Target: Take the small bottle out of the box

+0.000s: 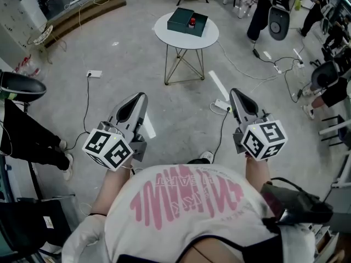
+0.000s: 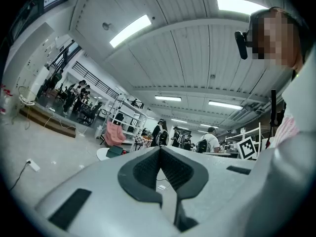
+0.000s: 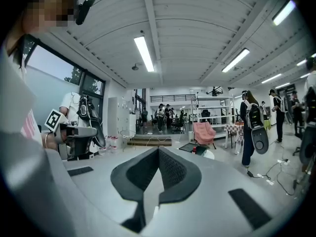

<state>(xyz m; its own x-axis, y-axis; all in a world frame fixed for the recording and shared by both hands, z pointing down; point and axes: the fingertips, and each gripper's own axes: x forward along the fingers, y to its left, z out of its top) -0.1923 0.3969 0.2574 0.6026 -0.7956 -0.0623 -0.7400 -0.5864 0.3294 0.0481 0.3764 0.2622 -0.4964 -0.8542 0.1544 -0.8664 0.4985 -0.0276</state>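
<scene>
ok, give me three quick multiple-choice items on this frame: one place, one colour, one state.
1. Where is the box? A floor; B round table; C chair.
2. Table top colour? A black; B red; C white.
3. The left hand-held gripper and right hand-held gripper are? A both shut, empty; B both wide open; C left open, right shut.
Answers: B, the box sits on the table top; C, the top shows white in the head view; A, each gripper view shows jaws together with nothing between.
</scene>
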